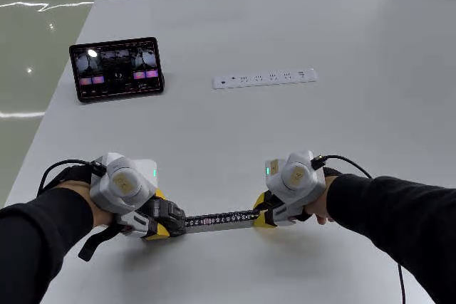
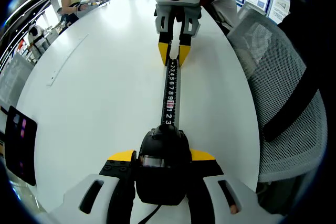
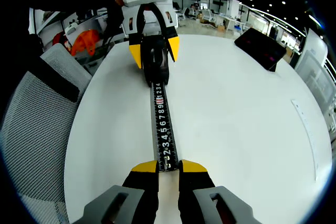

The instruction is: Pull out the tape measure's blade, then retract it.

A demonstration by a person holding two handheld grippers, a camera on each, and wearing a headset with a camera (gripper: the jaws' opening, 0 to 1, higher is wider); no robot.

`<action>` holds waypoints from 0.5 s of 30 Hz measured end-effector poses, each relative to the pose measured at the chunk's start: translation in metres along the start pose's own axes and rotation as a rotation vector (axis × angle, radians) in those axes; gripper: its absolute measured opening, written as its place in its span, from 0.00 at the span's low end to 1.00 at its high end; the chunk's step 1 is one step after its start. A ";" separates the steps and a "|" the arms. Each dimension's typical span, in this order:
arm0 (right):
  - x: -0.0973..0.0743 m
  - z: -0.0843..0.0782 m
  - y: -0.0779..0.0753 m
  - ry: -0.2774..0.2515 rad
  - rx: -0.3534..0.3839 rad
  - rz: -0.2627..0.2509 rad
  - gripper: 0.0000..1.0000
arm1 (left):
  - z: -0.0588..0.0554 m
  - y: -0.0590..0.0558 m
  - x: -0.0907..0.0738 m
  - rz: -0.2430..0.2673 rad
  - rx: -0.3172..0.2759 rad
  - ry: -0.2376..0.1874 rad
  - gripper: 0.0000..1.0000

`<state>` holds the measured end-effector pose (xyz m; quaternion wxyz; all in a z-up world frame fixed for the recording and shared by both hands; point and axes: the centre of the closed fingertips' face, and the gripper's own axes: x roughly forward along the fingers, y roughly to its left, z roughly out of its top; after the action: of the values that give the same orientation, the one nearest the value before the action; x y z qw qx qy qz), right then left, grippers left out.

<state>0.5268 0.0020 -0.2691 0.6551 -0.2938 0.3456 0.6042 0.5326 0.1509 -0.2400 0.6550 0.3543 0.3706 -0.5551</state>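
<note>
Nearest us, low in the head view, the left gripper [image 1: 160, 224] is clenched on the chunky black plastic tape measure case [image 1: 169, 214], its yellow-tipped jaws pressing the case from both sides. From the case the narrow metal blade with printed numbers [image 1: 221, 218] runs toward the right of the frame, lying flat just above the tabletop. The right gripper [image 1: 262, 217] is pinched shut on the blade's free end; in the right gripper view the yellow tips meet over the hook end.

We judge that the pulling-out step is in hand, with a short length of blade drawn and the two grippers near each other. If more length is wanted, the next move calls for carrying the right gripper further toward the right of the frame in line with the blade. For retracting, we would walk that end back to the case rather than let it snap.

The smooth white table [image 1: 299, 126] leaves open room to the right and beyond the grippers. Its near edge lies close under our sleeves, and its left edge slants up the left of the frame. Further up sit a long white power strip [image 1: 265, 77] and a black tablet with a lit screen [image 1: 116, 69], both well apart from the work.
</note>
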 end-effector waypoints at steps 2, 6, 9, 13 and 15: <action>-0.001 -0.001 0.000 0.003 -0.004 0.001 0.10 | 0.000 0.000 0.000 0.000 0.000 0.001 0.32; -0.002 -0.003 0.000 0.002 0.000 0.001 0.10 | 0.000 -0.001 0.000 0.000 0.000 0.000 0.32; -0.003 -0.003 0.001 0.003 0.002 0.002 0.10 | 0.000 -0.002 -0.001 0.000 0.000 0.001 0.32; -0.004 -0.005 0.001 0.006 0.003 0.003 0.10 | 0.001 -0.002 -0.001 -0.001 -0.001 0.000 0.32; -0.004 -0.005 0.000 0.006 0.003 0.003 0.10 | 0.000 -0.002 -0.001 -0.001 -0.001 0.001 0.32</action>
<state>0.5259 -0.0050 -0.2688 0.6535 -0.2942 0.3489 0.6039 0.5304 0.1508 -0.2387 0.6548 0.3541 0.3711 -0.5551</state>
